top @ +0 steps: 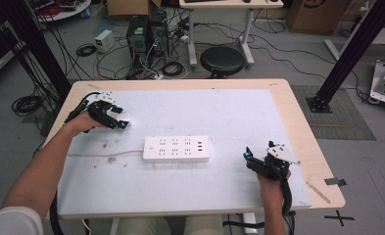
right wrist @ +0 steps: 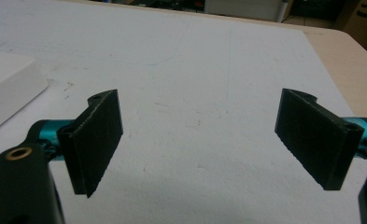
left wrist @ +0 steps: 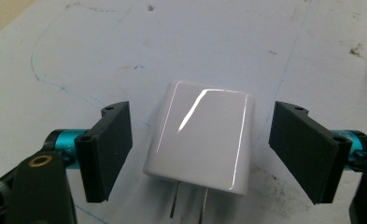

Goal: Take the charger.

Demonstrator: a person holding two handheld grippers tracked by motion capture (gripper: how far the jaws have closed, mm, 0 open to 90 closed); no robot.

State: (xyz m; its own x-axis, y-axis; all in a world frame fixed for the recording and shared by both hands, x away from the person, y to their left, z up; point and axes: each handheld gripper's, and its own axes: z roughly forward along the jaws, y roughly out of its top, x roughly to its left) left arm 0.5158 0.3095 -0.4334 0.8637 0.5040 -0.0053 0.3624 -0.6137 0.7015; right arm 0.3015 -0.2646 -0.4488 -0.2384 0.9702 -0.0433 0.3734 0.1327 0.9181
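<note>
A small white plug-in charger lies flat on the white mat, its two metal prongs pointing back toward the camera. My left gripper straddles it with one black jaw on each side and a gap on both, so the pads do not press it. From above, this left gripper sits at the mat's far left with the charger at its tips. A white power strip lies in the middle of the mat. My right gripper rests open at the near right, nothing between its jaws.
The power strip's corner shows left of the right gripper. Its white cord runs left across the mat. The wooden table edge frames the mat. Beyond the table are a black stool, computers and cables on the floor.
</note>
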